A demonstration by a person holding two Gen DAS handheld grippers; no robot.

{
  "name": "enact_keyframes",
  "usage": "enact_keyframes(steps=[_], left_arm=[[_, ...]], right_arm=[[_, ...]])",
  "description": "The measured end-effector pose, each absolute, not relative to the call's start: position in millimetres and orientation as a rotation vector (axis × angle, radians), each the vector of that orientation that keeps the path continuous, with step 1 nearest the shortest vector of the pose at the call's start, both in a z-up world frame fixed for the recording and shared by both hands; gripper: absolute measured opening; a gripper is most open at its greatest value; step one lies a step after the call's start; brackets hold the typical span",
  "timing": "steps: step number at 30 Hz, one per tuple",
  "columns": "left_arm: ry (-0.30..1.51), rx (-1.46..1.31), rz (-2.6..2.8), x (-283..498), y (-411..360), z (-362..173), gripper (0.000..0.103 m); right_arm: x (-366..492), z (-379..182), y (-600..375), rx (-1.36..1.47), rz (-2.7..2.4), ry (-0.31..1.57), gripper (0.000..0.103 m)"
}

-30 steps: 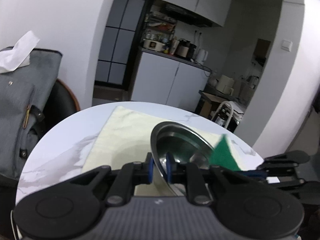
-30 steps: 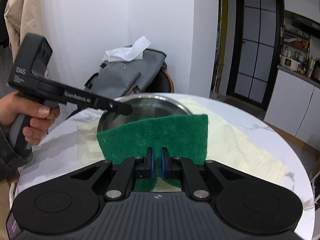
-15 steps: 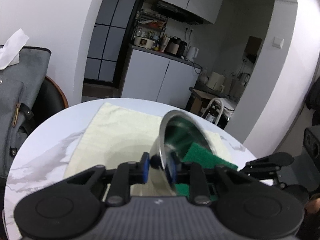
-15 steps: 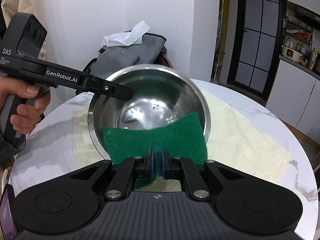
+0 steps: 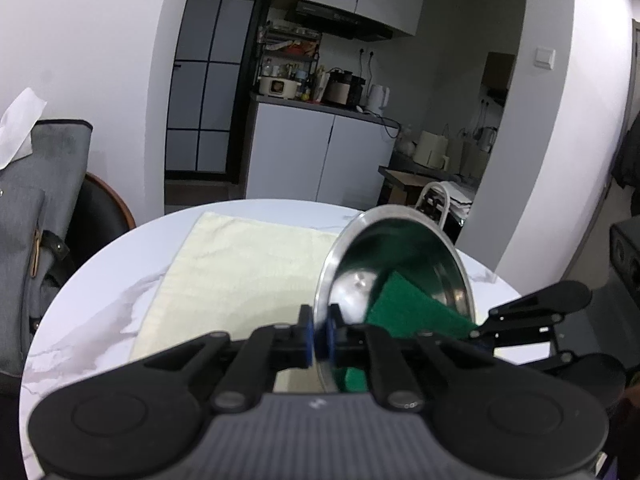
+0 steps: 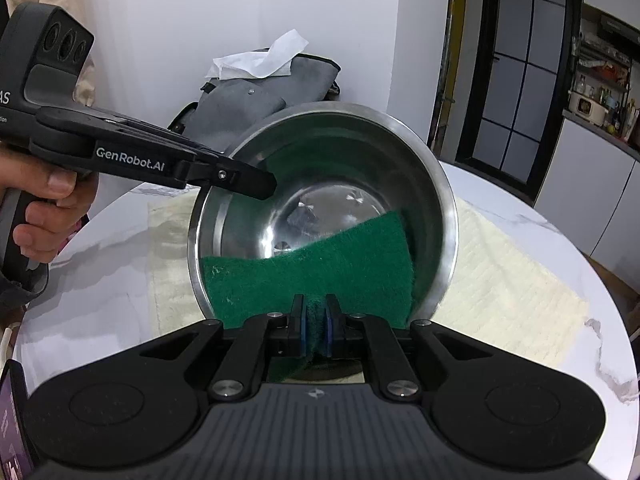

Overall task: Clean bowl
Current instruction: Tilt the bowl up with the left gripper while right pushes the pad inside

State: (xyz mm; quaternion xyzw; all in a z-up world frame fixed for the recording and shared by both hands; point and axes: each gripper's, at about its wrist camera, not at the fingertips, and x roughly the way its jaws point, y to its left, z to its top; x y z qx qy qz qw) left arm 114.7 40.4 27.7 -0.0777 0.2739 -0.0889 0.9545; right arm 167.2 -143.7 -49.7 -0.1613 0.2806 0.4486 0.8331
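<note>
With its thin rim pinched between the jaws of the left gripper (image 5: 319, 336), the round polished stainless-steel bowl (image 6: 332, 196) hangs tilted above the cream cloth mat (image 5: 240, 264) on the white marble table (image 6: 540, 232). Likely light, rigid and slippery, so the rim grip may pivot under scrubbing. The right gripper (image 6: 315, 328) pinches the soft green scouring pad (image 6: 312, 268), which lies inside the bowl's near wall.

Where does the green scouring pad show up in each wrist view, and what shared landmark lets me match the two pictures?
Left wrist: the green scouring pad sits right of centre, low, inside the tilted steel bowl.
Right wrist: it spans the lower centre, clamped in the right tongs, its upper edge inside the bowl.
Shared landmark: the grey bag with white tissue on top.
</note>
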Motion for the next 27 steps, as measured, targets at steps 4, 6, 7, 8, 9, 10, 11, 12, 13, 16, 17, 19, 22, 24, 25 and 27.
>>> enact_keyframes(steps=[4,6,7,8,9,10,11,12,13,16,17,19,22,24,25,27], left_arm=[[0.555,-0.147,-0.179,115,42,26,0.007],[0.554,-0.143,-0.177,116,41,26,0.007],[0.554,-0.141,-0.177,116,41,26,0.007],[0.553,-0.14,-0.177,115,40,26,0.007],[0.553,-0.138,-0.177,115,40,26,0.008],[0.552,-0.135,-0.177,114,40,26,0.008],[0.551,-0.132,-0.178,114,40,26,0.008],[0.551,-0.13,-0.179,114,40,26,0.008],[0.55,-0.128,-0.179,113,39,26,0.008],[0.548,-0.12,-0.179,111,37,27,0.008],[0.547,-0.118,-0.18,111,37,27,0.008],[0.545,-0.11,-0.185,110,35,28,0.008],[0.544,-0.1,-0.188,111,34,28,0.008],[0.543,-0.096,-0.189,111,34,28,0.008],[0.543,-0.096,-0.189,112,34,28,0.008],[0.542,-0.095,-0.191,112,34,28,0.008]], right_arm=[[164,-46,-145,-0.334,0.944,0.572,0.047],[163,-44,-146,-0.329,0.95,0.551,0.053],[161,-43,-146,-0.332,0.95,0.54,0.054],[160,-42,-145,-0.337,0.949,0.531,0.054],[159,-42,-145,-0.35,0.946,0.526,0.054],[157,-42,-145,-0.362,0.943,0.52,0.054],[156,-42,-145,-0.374,0.94,0.514,0.054],[155,-43,-145,-0.386,0.938,0.511,0.054],[154,-44,-144,-0.396,0.941,0.513,0.054],[154,-49,-142,-0.424,0.942,0.51,0.055],[153,-50,-142,-0.429,0.944,0.506,0.055],[153,-50,-143,-0.427,0.951,0.496,0.056],[153,-52,-141,-0.437,0.955,0.483,0.064],[153,-54,-141,-0.451,0.95,0.476,0.064],[153,-54,-141,-0.454,0.951,0.47,0.064],[152,-52,-142,-0.45,0.954,0.46,0.065]])
